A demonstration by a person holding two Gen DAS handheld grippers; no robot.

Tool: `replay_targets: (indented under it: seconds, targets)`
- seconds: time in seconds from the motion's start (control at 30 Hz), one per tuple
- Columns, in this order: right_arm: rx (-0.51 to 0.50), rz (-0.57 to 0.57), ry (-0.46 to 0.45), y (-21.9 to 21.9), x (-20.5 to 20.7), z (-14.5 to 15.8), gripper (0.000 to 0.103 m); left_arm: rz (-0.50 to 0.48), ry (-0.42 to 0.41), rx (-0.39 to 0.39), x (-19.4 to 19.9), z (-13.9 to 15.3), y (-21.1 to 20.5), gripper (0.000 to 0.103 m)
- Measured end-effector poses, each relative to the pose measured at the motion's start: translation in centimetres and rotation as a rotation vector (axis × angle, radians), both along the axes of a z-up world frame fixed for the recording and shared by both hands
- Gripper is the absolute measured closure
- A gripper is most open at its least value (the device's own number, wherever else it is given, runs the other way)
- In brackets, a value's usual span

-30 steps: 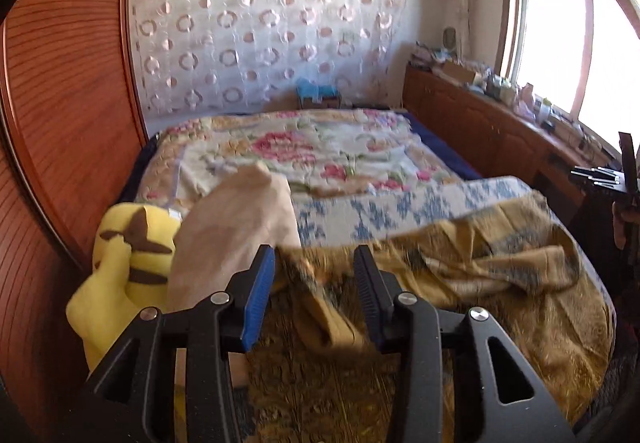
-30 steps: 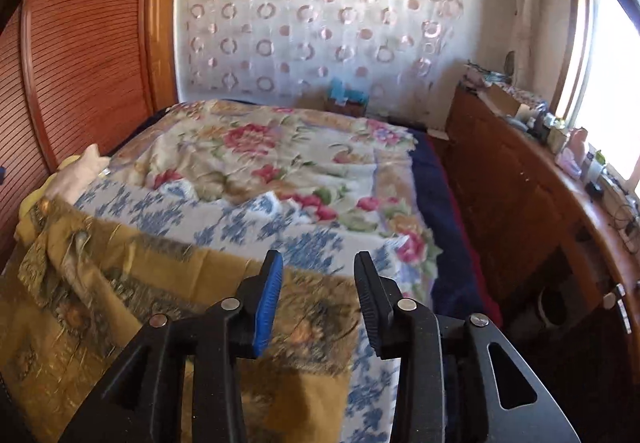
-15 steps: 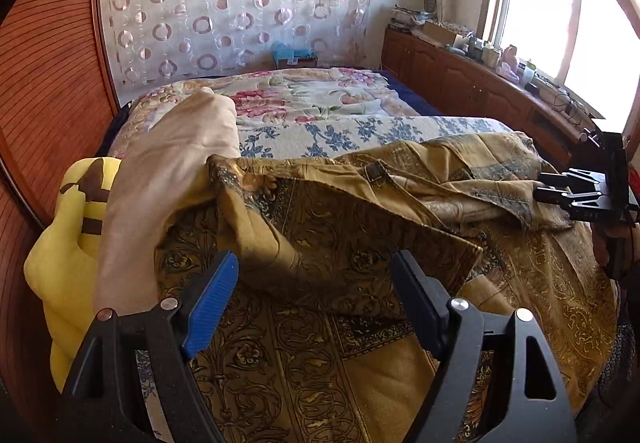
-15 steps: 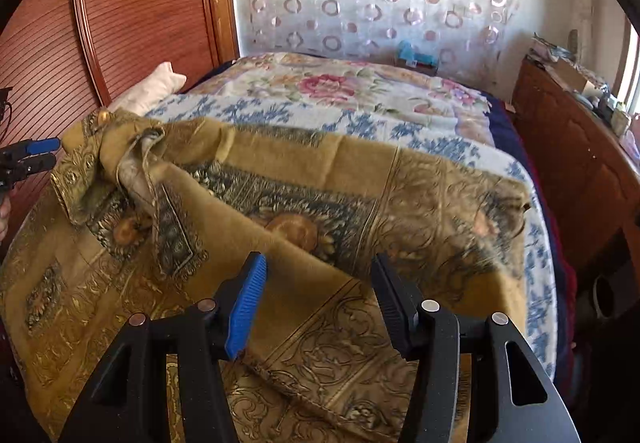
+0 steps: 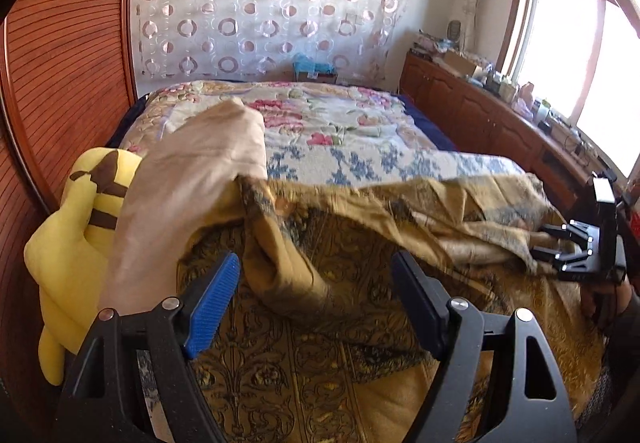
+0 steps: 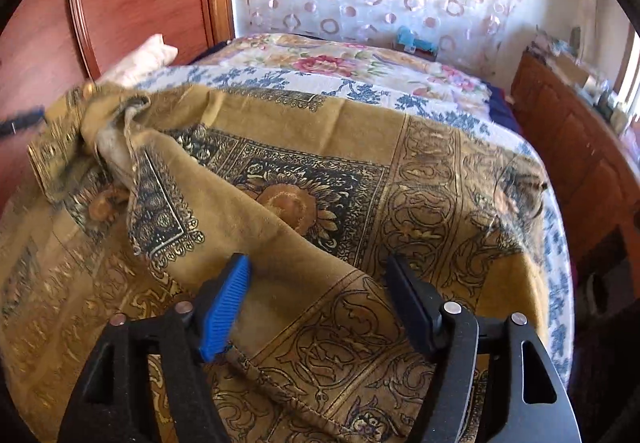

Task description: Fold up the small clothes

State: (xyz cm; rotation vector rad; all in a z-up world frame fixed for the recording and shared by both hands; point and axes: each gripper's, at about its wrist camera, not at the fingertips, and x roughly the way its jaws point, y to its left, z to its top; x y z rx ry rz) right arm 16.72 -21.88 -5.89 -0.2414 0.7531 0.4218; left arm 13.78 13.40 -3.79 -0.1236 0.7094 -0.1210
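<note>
I look down along my left gripper (image 5: pixel 316 299) and see its jaws standing wide apart, released, gripping nothing; a bunched, rolled edge of the gold patterned cloth (image 5: pixel 360 243) lies on the bed between and just beyond them, touching neither pad. The cloth (mustard yellow with dark ornate borders and a flower medallion) lies spread over the near end of the bed (image 5: pixel 340 131), on top of a blue-and-white floral cover (image 5: pixel 360 163). To the left, a beige pillow (image 5: pixel 192 195) leans over the cloth's edge, and a yellow plush toy (image 5: pixel 76 235) with brown-tipped ears sits just beside the pillow against the wooden wall panel (image 5: pixel 60 63).

My right gripper (image 6: pixel 318 299) hangs low over the cloth's near right part; its jaws are opening at this moment, and the folded-over layer (image 6: pixel 304 211) runs between the fingers without either pad pressing on it. I see the blue ribbed pad (image 6: pixel 224 307) clear of the fabric. From the left view, the right gripper shows at the far right edge, low over the cloth.
</note>
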Motion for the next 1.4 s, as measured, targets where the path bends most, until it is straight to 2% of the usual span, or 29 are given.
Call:
replay_targets:
  seconds: [0.03,0.17,0.37,0.43,0.5,0.53,0.7,0.83,0.93,1.13,1.4]
  targets:
    - [0.014,0.0,0.007,-0.4,0.2,0.0,0.027,-0.003,-0.005,-0.004,0.5,0.3,0.1,0.027]
    - [0.013,-0.003,0.007,0.4,0.5,-0.6,0.026,0.006,0.037,-0.01,3.0,0.2,0.7,0.047]
    - [0.011,-0.007,0.005,0.9,0.5,-0.9,0.025,0.026,0.141,0.032,6.5,-1.9,1.1,0.055]
    - [0.012,-0.007,0.005,0.9,0.6,-0.9,0.025,0.017,0.146,0.053,6.6,-2.3,1.0,0.066]
    - [0.011,-0.007,0.005,0.9,0.5,-0.9,0.025,0.021,0.133,0.095,6.3,-2.3,0.6,0.095]
    - [0.011,-0.007,0.004,0.9,0.5,-0.9,0.025,0.026,0.122,0.123,6.0,-2.2,0.4,0.097]
    - [0.011,-0.007,0.005,0.9,0.6,-0.9,0.025,-0.005,0.028,0.126,3.1,-0.4,-0.2,0.099]
    - [0.009,-0.017,0.0,0.8,0.5,-0.8,0.024,-0.046,-0.053,0.066,-0.9,1.0,-0.3,0.1]
    - [0.004,-0.041,-0.008,0.7,0.5,-0.8,0.024,-0.054,-0.079,0.04,-4.2,0.8,-0.2,0.1]
    - [-0.007,-0.08,-0.043,0.6,0.2,-0.6,0.024,-0.04,-0.045,0.016,-8.5,-1.9,0.0,0.1]
    - [0.039,-0.112,-0.036,-0.1,0.4,-0.7,0.024,0.004,-0.026,0.015,-10.6,-3.6,1.2,0.1]
